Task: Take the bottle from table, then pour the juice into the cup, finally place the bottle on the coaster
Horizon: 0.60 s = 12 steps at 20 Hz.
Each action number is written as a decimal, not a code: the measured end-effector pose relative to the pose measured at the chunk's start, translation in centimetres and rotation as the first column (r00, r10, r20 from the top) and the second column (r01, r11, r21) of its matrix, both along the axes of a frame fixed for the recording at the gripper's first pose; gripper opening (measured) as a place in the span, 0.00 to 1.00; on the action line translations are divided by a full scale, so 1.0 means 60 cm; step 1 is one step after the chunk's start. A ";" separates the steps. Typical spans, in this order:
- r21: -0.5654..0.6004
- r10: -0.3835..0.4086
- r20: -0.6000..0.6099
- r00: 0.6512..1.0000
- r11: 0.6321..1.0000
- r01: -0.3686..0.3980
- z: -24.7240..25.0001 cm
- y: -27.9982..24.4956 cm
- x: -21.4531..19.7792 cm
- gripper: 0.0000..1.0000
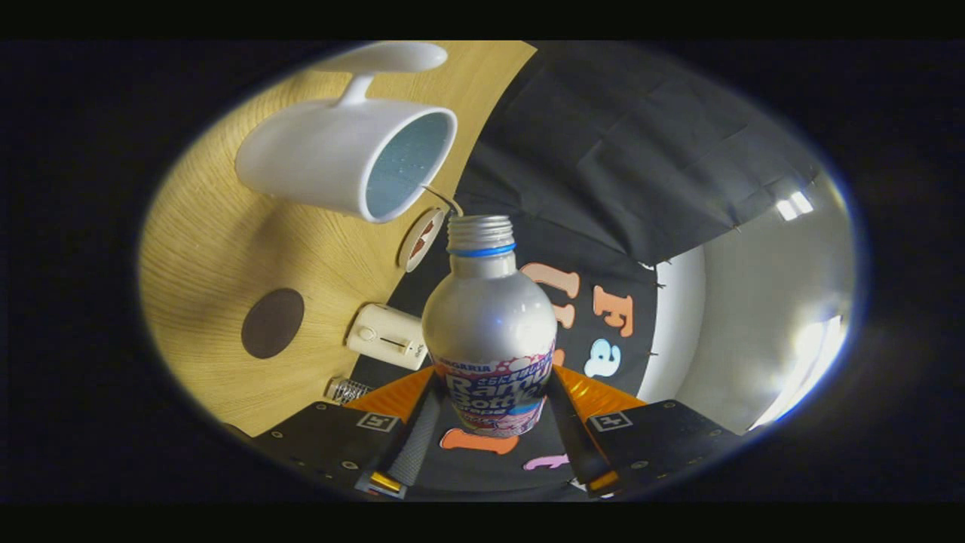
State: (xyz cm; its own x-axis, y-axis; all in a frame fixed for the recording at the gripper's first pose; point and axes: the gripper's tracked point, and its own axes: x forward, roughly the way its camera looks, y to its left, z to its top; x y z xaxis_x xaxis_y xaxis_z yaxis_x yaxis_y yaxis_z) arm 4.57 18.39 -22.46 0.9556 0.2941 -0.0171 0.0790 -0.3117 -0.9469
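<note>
Pinching the bottle, gripper; bottle's open neck toward the cup.

I see a light wooden table with fine grain, warmly lit, tilted in my view. Behind it hangs the booth's black cloth wall, creased in folds. Past the cloth stands a pale plain wall with bright light patches
</note>
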 end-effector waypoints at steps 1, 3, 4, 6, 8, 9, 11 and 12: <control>0.006 0.001 -0.005 1.000 1.000 -0.001 -0.003 0.000 0.001 0.76; 0.010 0.004 -0.009 1.000 1.000 -0.004 -0.009 0.006 -0.002 0.76; 0.007 0.008 -0.009 1.000 1.000 -0.008 -0.011 0.012 -0.004 0.76; 0.010 0.015 -0.021 1.000 1.000 -0.015 -0.021 0.017 -0.008 0.76; 0.020 0.020 -0.030 0.999 1.000 -0.019 -0.027 0.023 -0.011 0.76; 0.030 0.021 -0.037 0.999 0.999 -0.020 -0.030 0.023 -0.011 0.77; 0.067 0.017 -0.062 0.998 0.998 -0.012 -0.038 0.023 -0.010 0.77; 0.095 0.011 -0.076 0.997 0.995 -0.004 -0.040 0.021 -0.012 0.77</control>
